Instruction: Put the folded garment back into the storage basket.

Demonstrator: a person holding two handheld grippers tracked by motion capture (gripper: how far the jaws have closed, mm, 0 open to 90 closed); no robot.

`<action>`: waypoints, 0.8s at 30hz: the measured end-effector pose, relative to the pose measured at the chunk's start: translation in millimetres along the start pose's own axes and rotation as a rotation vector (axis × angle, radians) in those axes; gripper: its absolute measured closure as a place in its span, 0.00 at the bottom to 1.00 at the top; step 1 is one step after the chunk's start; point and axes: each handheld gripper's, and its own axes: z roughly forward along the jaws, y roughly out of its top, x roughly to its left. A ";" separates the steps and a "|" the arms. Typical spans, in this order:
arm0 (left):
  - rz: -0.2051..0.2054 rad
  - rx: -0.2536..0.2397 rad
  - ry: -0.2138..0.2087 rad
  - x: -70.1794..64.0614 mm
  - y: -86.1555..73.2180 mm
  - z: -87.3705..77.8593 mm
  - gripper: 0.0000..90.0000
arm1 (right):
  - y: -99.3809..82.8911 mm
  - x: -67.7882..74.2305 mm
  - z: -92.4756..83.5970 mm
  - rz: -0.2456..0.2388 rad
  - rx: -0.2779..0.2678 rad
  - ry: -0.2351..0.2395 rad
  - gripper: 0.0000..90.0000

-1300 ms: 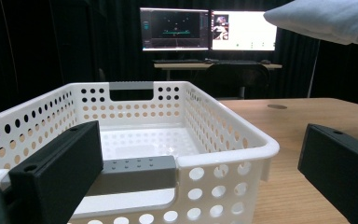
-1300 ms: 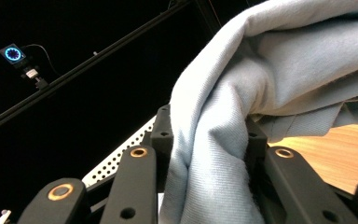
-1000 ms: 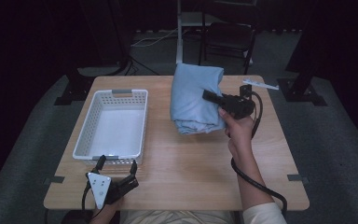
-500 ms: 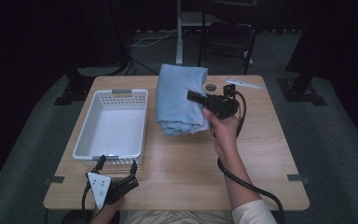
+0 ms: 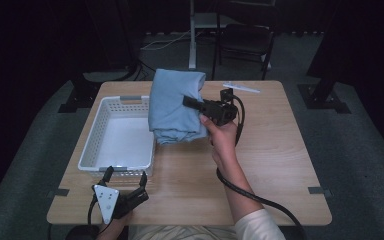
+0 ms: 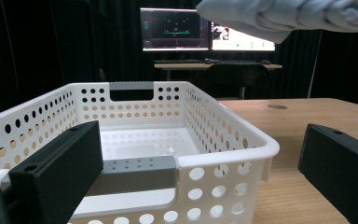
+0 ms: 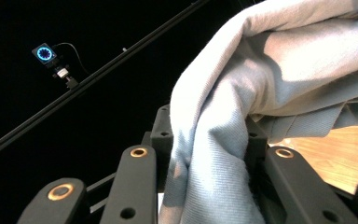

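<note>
A folded light-blue cloth hangs above the wooden table, with my right gripper shut on its right side. In the right gripper view the cloth bunches between the two black jaws of the right gripper. The cloth's left edge overlaps the right rim of the white perforated basket. My left gripper rests open at the table's front left, just in front of the basket. From the left gripper view, the basket sits right behind the wide-apart jaws and the cloth hovers at top right.
A thin white object lies at the table's back right. A dark chair stands behind the table, and lit monitors sit on a desk farther back. The cable of the right gripper trails along the forearm to the front edge.
My right gripper has carried the cloth leftward from the table's back right to the basket's right rim. The left gripper has stayed where it was.
</note>
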 end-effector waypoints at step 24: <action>-0.002 -0.008 0.001 0.1 -0.3 -0.7 0.01 | -10.6 14.1 62.8 0.037 0.024 0.073 0.75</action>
